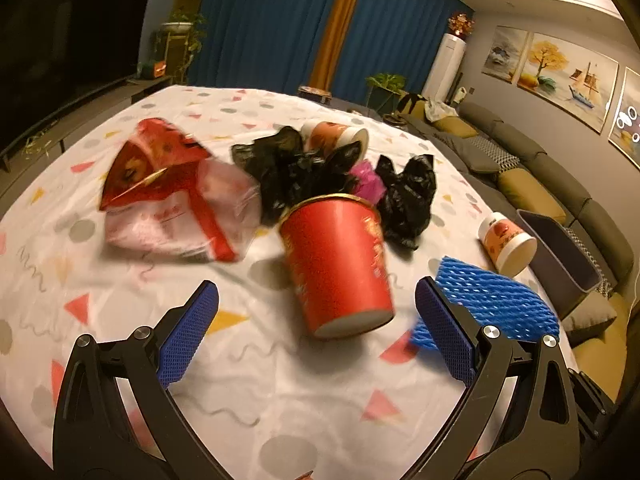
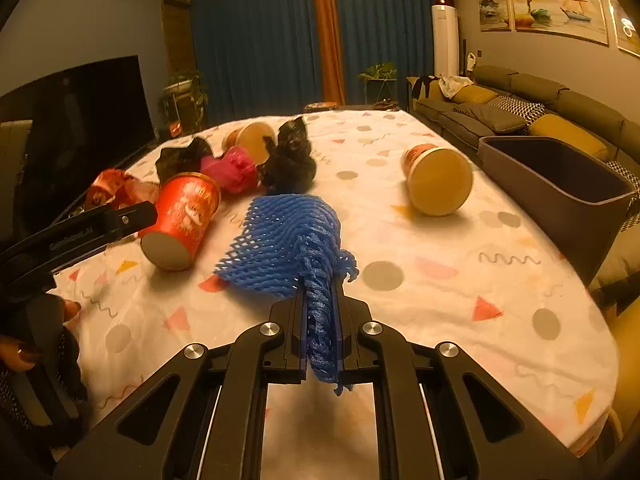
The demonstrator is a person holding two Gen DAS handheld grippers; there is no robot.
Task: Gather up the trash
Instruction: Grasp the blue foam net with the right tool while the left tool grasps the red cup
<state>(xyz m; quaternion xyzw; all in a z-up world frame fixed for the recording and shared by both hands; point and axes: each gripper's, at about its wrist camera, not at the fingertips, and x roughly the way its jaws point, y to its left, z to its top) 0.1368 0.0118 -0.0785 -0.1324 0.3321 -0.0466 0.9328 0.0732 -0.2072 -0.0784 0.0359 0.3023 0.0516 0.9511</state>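
Observation:
My left gripper (image 1: 317, 286) is open, its blue pads spread wide just above the tablecloth. A red paper cup (image 1: 340, 264) lies on its side just beyond the fingertips, in line with the gap, untouched. My right gripper (image 2: 320, 284) is shut on a blue foam net (image 2: 284, 240), which bulges out ahead of the jaws slightly above the table. The net (image 1: 496, 300) also shows beside the left gripper's right finger. The red cup (image 2: 182, 220) lies left of the net in the right wrist view.
Black bags (image 1: 288, 172), a pink scrap (image 1: 368, 180), a red-and-white plastic bag (image 1: 172, 192) and two orange-and-white cups (image 1: 340, 136) (image 1: 508, 244) lie on the table. A dark grey bin (image 2: 560, 184) stands off its right edge, before a sofa (image 2: 520, 100).

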